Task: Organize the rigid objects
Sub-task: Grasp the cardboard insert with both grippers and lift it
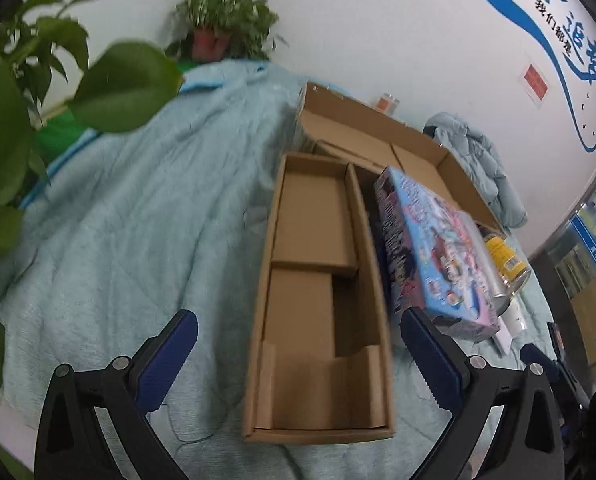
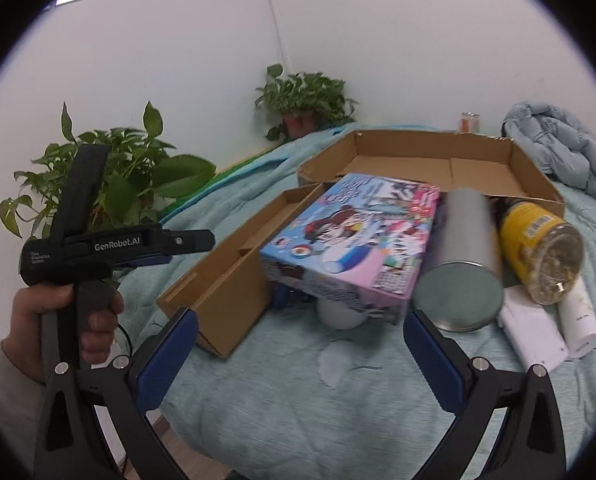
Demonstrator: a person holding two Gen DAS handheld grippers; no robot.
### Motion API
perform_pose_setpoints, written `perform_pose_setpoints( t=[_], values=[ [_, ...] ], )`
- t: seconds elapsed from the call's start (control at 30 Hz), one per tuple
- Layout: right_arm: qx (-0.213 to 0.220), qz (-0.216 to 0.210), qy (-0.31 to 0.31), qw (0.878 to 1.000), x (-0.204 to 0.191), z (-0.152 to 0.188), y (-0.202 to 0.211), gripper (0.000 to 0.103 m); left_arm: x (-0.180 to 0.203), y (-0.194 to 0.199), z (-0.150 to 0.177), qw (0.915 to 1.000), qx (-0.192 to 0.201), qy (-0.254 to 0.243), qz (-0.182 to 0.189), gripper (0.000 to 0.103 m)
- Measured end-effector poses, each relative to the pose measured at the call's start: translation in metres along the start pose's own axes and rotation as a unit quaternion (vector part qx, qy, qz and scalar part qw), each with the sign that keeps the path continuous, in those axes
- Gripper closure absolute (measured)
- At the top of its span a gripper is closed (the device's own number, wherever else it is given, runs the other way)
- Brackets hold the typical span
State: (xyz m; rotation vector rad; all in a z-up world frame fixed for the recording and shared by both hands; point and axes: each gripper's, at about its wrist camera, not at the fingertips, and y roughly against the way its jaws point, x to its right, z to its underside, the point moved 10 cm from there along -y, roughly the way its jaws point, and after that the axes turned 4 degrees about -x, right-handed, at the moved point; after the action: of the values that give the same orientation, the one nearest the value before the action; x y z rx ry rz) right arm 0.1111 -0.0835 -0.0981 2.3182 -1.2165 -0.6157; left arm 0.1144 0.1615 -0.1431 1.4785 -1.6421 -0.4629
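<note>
Both grippers, left point(image 1: 298, 354) and right point(image 2: 299, 354), wide open and empty; colourful box point(image 2: 349, 236) looks light, stiff, glossy — pinch across its short edges.

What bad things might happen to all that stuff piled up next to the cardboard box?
1. The colourful cartoon box sits tilted, propped on a white object and leaning toward the long cardboard box; a nudge may tip it.
2. The silver can and the yellow-labelled jar lie on their sides on soft bedding, so they may roll.
3. The left gripper has open jaws near the cartoon box's corner and could bump it.
</note>
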Motion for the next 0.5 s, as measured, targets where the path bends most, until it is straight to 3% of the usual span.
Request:
perform_pose_setpoints(
  t=[0.13,0.37,0.5],
  values=[
    [-0.040,0.025,0.001,0.999,-0.011,-0.004,-0.023,0.001,-0.009,-0.019,0.009,0.9987,-0.043,-0.013,0.026,0.021],
    [-0.078,0.000,-0.013,0.997,-0.040,-0.010,-0.058,0.003,-0.004,-0.038,0.028,0.9924,-0.099,-0.021,0.070,0.067],
    [-0.079,-0.010,-0.015,0.997,-0.049,-0.008,-0.065,0.014,-0.003,-0.028,0.035,0.9928,-0.092,-0.017,0.074,0.077]
  ],
)
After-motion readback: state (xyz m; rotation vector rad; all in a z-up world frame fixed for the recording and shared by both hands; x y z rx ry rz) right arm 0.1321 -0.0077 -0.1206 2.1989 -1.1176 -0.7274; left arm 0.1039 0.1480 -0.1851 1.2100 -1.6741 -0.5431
